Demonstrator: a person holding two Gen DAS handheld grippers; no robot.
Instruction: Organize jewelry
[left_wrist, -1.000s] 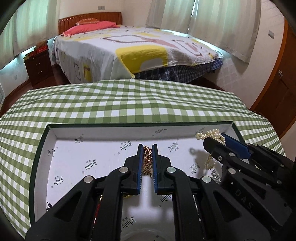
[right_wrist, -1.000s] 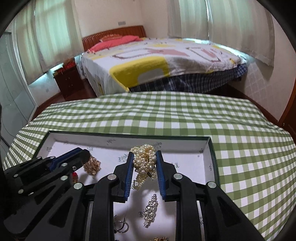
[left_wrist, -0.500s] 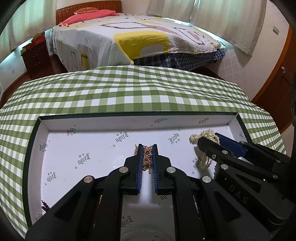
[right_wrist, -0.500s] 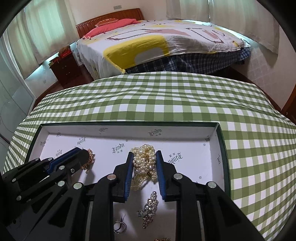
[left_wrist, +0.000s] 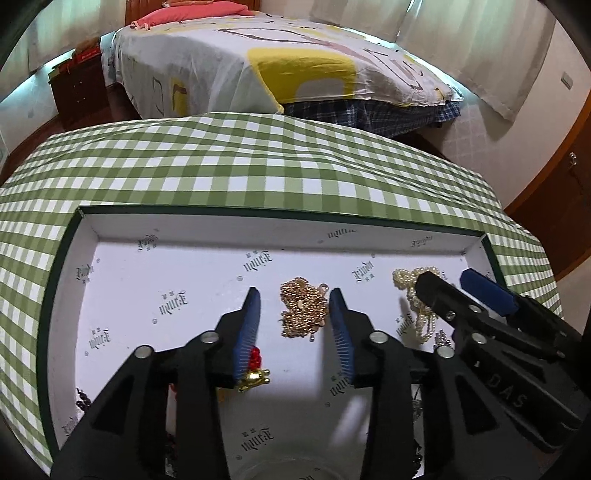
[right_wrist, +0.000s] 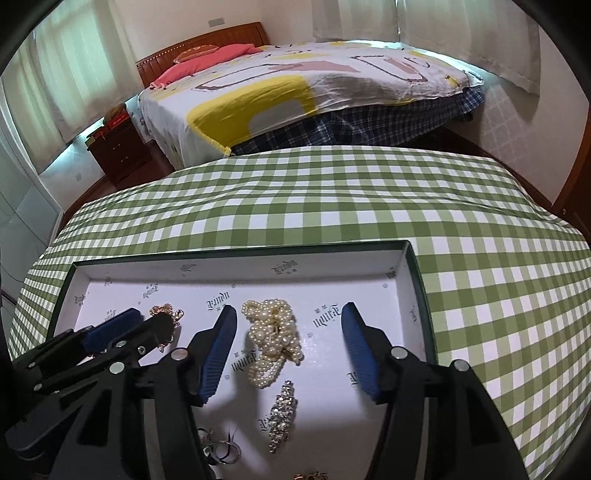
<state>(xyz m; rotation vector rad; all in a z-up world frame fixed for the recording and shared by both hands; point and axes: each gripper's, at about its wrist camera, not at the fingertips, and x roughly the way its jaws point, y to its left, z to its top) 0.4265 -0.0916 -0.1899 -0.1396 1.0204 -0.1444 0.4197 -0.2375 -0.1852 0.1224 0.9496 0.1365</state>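
A green-edged box (left_wrist: 62, 258) with a white printed lining lies on the checked tablecloth. In the left wrist view my left gripper (left_wrist: 294, 295) is open, and a gold chain (left_wrist: 303, 312) lies loose on the lining between its fingers. In the right wrist view my right gripper (right_wrist: 289, 314) is open wide over a pearl strand (right_wrist: 273, 341) heaped on the lining of the box (right_wrist: 419, 280). The pearls (left_wrist: 415, 295) and the right gripper's fingers (left_wrist: 443, 299) also show at the right of the left wrist view.
More pieces lie in the box: a rhinestone clip (right_wrist: 282, 421), silver rings (right_wrist: 221, 452), a red-and-gold piece (left_wrist: 255, 373) and dark beads (left_wrist: 83, 398). The green checked table (right_wrist: 369, 199) stretches beyond. A bed (right_wrist: 295, 92) and a nightstand (right_wrist: 118, 147) stand behind.
Both grippers have opened and let go: the gold chain and the pearl strand now lie in the box. Both grippers had lowered toward the lining before that.
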